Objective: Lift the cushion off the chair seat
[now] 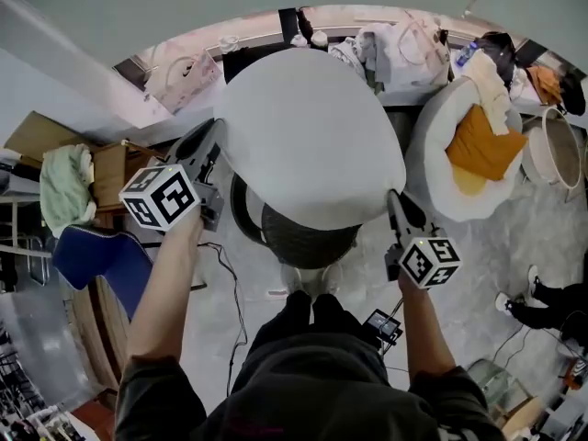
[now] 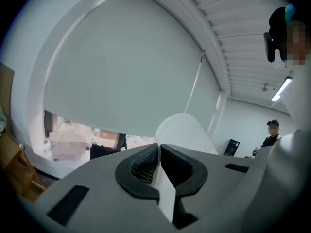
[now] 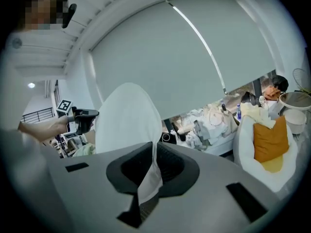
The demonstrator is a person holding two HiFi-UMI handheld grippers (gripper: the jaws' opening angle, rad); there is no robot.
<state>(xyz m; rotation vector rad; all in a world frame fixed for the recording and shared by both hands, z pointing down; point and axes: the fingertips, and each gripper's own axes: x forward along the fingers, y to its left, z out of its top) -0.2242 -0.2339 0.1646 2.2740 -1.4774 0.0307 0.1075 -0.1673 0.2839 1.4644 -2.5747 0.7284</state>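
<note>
Head view: the white cushion (image 1: pixel 308 141) fills the frame's centre, hanging clear above the dark round chair seat (image 1: pixel 303 237). The left tool (image 1: pixel 217 150) pinches its left edge and the right tool (image 1: pixel 397 202) its lower right edge, both clamped tight on fabric.

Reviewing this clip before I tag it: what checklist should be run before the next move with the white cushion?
1. Left gripper shut on the white cushion edge: ok.
2. Right gripper shut on the opposite edge: ok.
3. Cushion off the mesh chair seat: ok, part of the seat shows below it.
4. Snags near the seat: not ok, a cable lies on the floor.
5. Where the cushion goes next: cannot tell.
</note>
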